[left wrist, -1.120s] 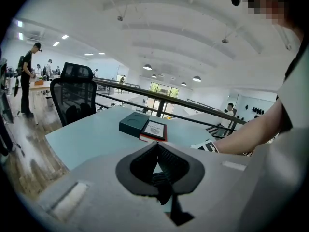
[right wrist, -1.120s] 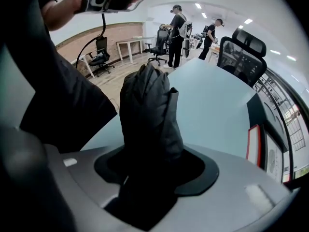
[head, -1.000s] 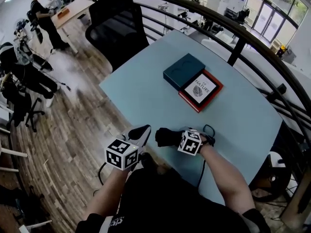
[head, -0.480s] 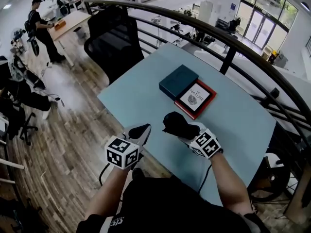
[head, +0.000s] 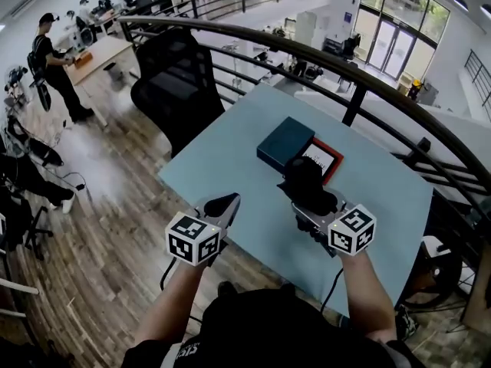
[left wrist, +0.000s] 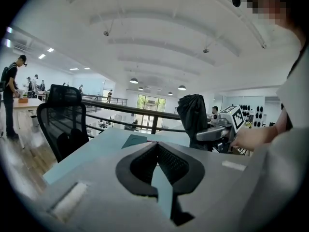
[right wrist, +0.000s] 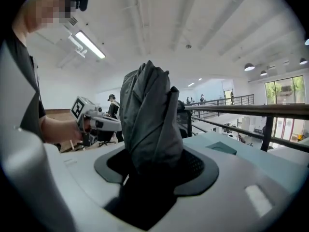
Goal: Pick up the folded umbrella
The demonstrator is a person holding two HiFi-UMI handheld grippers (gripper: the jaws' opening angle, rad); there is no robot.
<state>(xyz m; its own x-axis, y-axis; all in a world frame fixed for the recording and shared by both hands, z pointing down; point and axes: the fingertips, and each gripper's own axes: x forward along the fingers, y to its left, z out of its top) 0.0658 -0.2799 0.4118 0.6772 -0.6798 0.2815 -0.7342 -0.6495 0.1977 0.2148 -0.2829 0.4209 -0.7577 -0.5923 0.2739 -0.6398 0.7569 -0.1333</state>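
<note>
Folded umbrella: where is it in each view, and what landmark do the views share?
Head view: folded umbrella right of centre, in the right gripper, over the table.
Left gripper view: right of centre, upright, before the railing.
Right gripper view: centre, between the jaws.
Shared landmark: the railing.

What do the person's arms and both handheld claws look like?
The left claw and right claw are pale grey with black pads; each carries a white cube with black square markers. A black cable trails from each. Shirt: black, short-sleeved.

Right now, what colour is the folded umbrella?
The folded umbrella is dark grey, clearest in the right gripper view.
</note>
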